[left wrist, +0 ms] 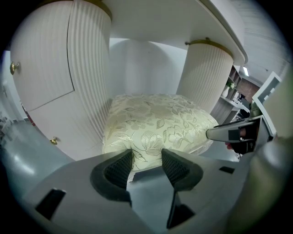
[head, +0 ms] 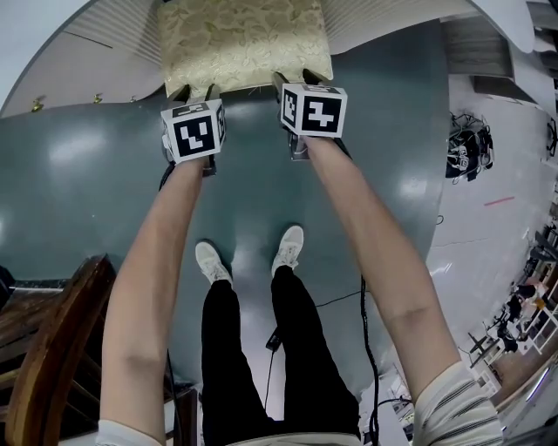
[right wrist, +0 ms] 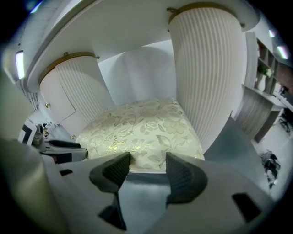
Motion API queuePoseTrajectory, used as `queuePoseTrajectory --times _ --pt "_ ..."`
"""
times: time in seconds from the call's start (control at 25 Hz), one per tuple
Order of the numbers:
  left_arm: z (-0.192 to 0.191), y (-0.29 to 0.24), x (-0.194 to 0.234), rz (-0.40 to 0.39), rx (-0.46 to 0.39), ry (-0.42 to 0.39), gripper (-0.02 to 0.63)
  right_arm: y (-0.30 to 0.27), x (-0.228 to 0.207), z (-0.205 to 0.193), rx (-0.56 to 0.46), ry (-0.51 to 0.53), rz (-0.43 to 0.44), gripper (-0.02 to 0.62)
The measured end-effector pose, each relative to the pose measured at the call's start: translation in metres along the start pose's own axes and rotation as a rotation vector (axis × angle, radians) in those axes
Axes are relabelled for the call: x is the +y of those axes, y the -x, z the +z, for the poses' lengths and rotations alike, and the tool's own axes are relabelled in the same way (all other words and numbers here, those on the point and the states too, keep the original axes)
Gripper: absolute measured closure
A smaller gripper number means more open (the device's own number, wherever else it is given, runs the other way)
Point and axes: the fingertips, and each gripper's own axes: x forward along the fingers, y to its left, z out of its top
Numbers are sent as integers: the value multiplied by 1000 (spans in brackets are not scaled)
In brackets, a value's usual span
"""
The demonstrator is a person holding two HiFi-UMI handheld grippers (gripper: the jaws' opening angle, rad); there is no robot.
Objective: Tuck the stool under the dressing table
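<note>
Stool [head: 244, 43] sat partway into the kneehole of the dressing table [head: 392, 22], between its two fluted pedestals, w/ the cushion's front edge out toward me. Left gripper [head: 195, 91] and right gripper [head: 293, 82] both had jaws apart, nothing clamped, tips at the cushion's near edge either side of centre. My read: push w/ both evenly and keep it square, since the pedestals sat close on both sides. Floor [head: 87, 174] was glossy grey-green, prob slid easy. Wooden chair [head: 52, 348] was at my left and a cable [head: 366, 331] by my feet, trip risk imo.
</note>
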Motion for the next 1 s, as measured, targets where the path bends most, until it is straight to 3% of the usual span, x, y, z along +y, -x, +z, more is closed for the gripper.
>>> queuePoseTrajectory --times 0.16,0.28,0.4,0.56,1.0 --pt "2 12 6 40 -2 20 411 6 4 0 12 -2 1 367" --pt "5 28 4 58 -39 -31 479 20 8 -3 16 -1 -12 488" --pt "6 43 -4 35 -55 18 575 35 8 -2 -5 10 -31 565" --pt "5 65 -16 10 -72 17 600 59 25 3 -43 70 1 581" --pt "20 153 -49 -80 -183 -20 601 147 54 12 -135 44 40 583"
